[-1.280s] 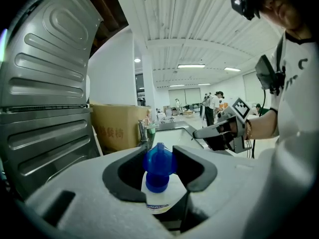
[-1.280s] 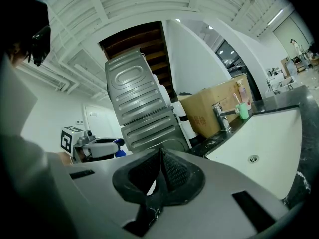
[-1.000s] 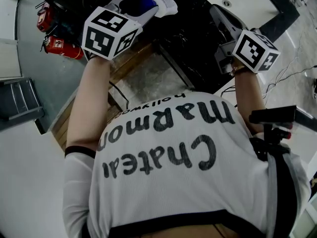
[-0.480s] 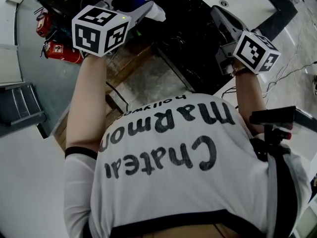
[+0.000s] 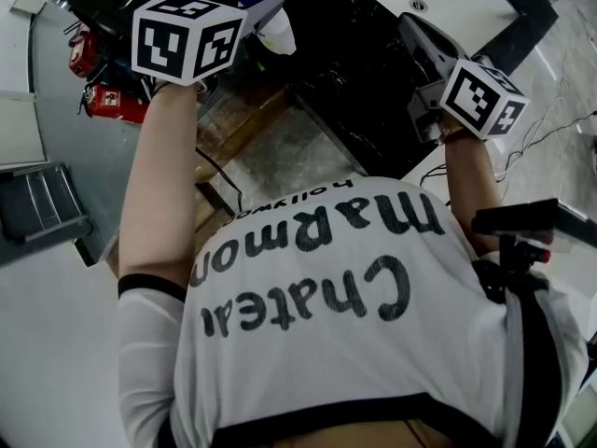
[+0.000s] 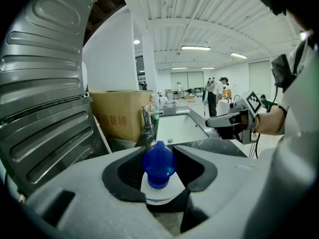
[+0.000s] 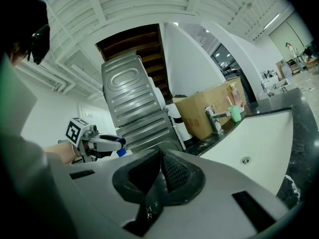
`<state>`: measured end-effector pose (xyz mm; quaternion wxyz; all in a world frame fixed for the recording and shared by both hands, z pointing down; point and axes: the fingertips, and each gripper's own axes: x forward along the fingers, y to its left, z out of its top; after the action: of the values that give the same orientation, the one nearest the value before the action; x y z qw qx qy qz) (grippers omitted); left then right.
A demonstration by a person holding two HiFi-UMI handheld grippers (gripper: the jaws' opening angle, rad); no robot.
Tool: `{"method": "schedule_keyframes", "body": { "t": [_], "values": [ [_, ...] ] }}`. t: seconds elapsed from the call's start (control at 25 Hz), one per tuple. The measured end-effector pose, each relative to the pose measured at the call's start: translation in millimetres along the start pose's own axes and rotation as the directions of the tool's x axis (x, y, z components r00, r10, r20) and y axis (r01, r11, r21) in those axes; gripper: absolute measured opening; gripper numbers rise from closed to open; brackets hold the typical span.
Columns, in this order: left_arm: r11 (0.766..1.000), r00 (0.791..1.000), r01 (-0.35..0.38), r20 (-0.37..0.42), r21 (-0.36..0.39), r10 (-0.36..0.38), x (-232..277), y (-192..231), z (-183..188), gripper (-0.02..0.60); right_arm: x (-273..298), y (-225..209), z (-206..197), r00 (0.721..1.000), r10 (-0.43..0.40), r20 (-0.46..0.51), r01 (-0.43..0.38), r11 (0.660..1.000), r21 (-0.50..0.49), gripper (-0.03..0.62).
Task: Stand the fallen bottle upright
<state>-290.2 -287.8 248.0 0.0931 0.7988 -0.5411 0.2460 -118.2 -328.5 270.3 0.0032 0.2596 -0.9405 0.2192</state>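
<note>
The bottle (image 6: 157, 169) is white with a blue cap, and it sits between the jaws of my left gripper (image 6: 159, 154) with the cap pointing away from the camera. The jaws are shut on it. In the head view the left gripper (image 5: 244, 3) is raised at the top left, with the bottle (image 5: 277, 32) showing white just beyond its marker cube. My right gripper (image 7: 162, 172) is shut with nothing between its pads. It hovers by the black counter (image 5: 364, 73) at the right (image 5: 417, 37). From the right gripper view, the left gripper (image 7: 99, 143) shows the blue cap at its tip.
A white sink basin (image 7: 259, 143) with a faucet (image 7: 214, 118) and a green cup (image 7: 235, 114) is set in the black counter. A cardboard box (image 6: 119, 116) and a grey ribbed metal panel (image 6: 45, 83) stand behind. Red fire extinguishers (image 5: 112, 101) lie on the floor at left.
My left gripper has risen and shifted left toward the top of the head view, carrying the bottle. The right gripper has stayed in place.
</note>
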Motion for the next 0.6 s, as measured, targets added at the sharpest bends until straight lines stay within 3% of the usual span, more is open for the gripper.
{"method": "schedule_keyframes", "body": {
  "t": [0.16, 0.6],
  "values": [
    [0.999, 1.000, -0.017, -0.011, 0.031, 0.017, 3.3, 0.9, 0.2, 0.175, 0.1, -0.7, 0.2, 1.000, -0.002, 0.000, 0.002, 1.000, 0.000, 0.015],
    [0.999, 0.999, -0.029, 0.035, 0.014, 0.029, 3.2, 3.0, 3.7, 0.175, -0.8, -3.4, -1.7, 1.000, -0.006, -0.007, 0.006, 1.000, 0.001, 0.015]
  ]
}}
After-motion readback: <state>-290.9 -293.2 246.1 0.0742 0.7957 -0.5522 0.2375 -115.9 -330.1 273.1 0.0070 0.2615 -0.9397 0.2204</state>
